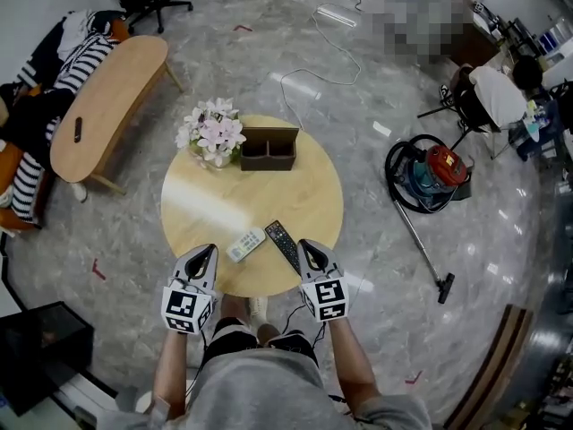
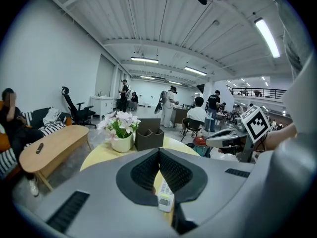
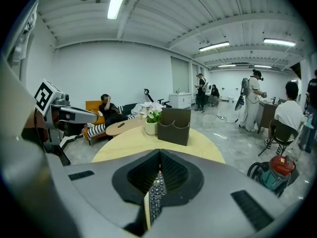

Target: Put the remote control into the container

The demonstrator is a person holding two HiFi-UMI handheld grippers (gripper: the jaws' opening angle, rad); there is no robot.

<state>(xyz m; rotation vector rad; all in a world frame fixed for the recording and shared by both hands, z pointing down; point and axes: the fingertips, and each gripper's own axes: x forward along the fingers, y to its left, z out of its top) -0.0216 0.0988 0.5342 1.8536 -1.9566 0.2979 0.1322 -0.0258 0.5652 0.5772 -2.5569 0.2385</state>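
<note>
**Head view: two light remotes near the front table edge, both grippers closed and empty**

A slim black plastic remote control [image 1: 283, 245] lies flat near the front edge of the round pale wooden table [image 1: 269, 197], just beside the right gripper [image 1: 304, 245]. A shorter white remote [image 1: 245, 244] lies near the left gripper [image 1: 209, 251]. Both grippers have their jaws pressed together on nothing. Either remote looks light, stiff and smooth, so a pinch across the narrow sides at mid-length should hold. The dark brown two-pocket container [image 1: 269, 133] stands at the far side, just beside a white pot of pink flowers [image 1: 211, 133]. Bare tabletop lies between.
</note>
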